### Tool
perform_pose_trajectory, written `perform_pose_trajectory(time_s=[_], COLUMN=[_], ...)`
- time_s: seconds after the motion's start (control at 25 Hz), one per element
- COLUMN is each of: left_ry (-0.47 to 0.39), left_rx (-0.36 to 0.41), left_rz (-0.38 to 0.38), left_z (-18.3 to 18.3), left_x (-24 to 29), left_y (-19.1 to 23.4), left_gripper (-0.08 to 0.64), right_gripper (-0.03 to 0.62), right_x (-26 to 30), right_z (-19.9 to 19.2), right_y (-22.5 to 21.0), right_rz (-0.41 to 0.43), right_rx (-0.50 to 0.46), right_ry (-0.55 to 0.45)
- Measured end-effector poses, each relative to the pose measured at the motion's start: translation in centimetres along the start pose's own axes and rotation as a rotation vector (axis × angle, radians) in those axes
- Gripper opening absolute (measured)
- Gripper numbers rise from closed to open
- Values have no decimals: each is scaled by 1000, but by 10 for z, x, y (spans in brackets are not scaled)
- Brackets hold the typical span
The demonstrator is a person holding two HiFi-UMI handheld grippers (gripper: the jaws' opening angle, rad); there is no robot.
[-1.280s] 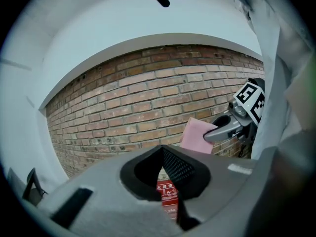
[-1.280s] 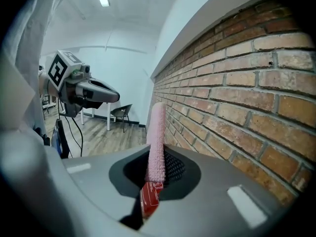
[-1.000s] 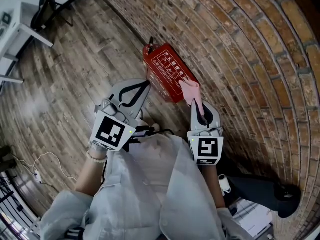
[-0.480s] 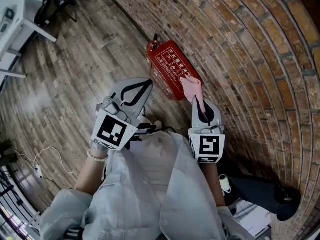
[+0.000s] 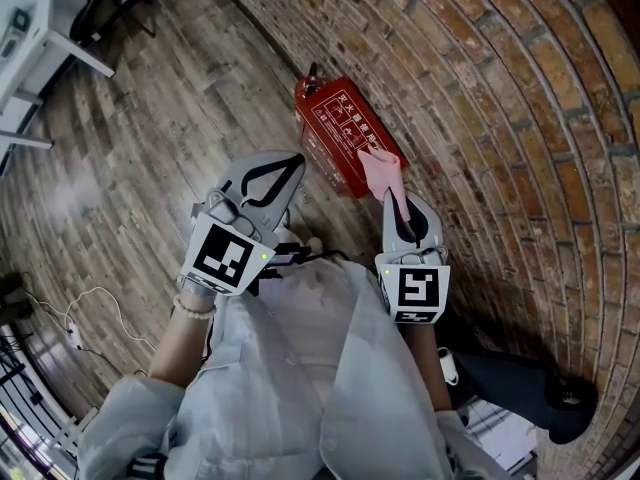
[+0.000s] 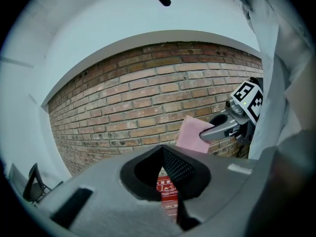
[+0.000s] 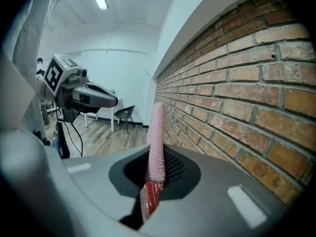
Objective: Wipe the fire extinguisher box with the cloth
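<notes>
Status: right gripper (image 5: 390,194) has its fingers clamped on one edge of the pink cloth (image 5: 381,171). In the right gripper view the cloth stands edge-on out of the grip, with a red sliver of box below it. In the head view the cloth's free part lies over the near end of the red fire extinguisher box (image 5: 338,133), at the corner closest to the brick wall (image 5: 490,98). I can't tell whether it presses on the surface. The box lies flat on the wooden floor (image 5: 150,148), long side running along the foot of the wall, printed label facing up. Left gripper (image 5: 296,162) has its fingers together with nothing between them. There is only a thin slit, and through it the left gripper view shows part of the box label. It hangs over the floor just left of the box, apart from it, tips aimed toward the wall. The two grippers sit side by side in front of me, near each other but not touching. A white worktop (image 5: 35,53) and a dark chair (image 5: 95,3) stand well off at far left. A thin cable (image 5: 85,318) lies on the floor at lower left.
</notes>
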State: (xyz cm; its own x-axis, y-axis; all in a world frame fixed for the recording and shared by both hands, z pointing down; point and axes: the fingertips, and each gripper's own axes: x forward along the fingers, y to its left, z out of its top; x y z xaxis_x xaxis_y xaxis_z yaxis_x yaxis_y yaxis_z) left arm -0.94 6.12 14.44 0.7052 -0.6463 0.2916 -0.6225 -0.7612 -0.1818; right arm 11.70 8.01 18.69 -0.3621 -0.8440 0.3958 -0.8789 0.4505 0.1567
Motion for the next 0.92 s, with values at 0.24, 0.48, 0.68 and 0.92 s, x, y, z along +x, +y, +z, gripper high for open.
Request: perform_pose_trajectory(time_s=[0.24, 0.48, 0.68, 0.92], left_ry=[-4, 6, 13, 17], left_rx=[-17, -21, -26, -24], left_rz=[8, 13, 23, 32], left_z=[0, -4, -7, -9], left_x=[-1, 0, -1, -1], left_y=[-1, -2, -2, 0], left_gripper=[-2, -2, -2, -2], right_gripper=[20, 20, 20, 19], right_x=[-1, -1, 0, 3], right_z=[1, -2, -5, -5], right_y=[-1, -3, -2, -1], right_rz=[1, 4, 12, 23], right_rx=[1, 7, 7, 5], right_ry=[-4, -2, 3, 2])
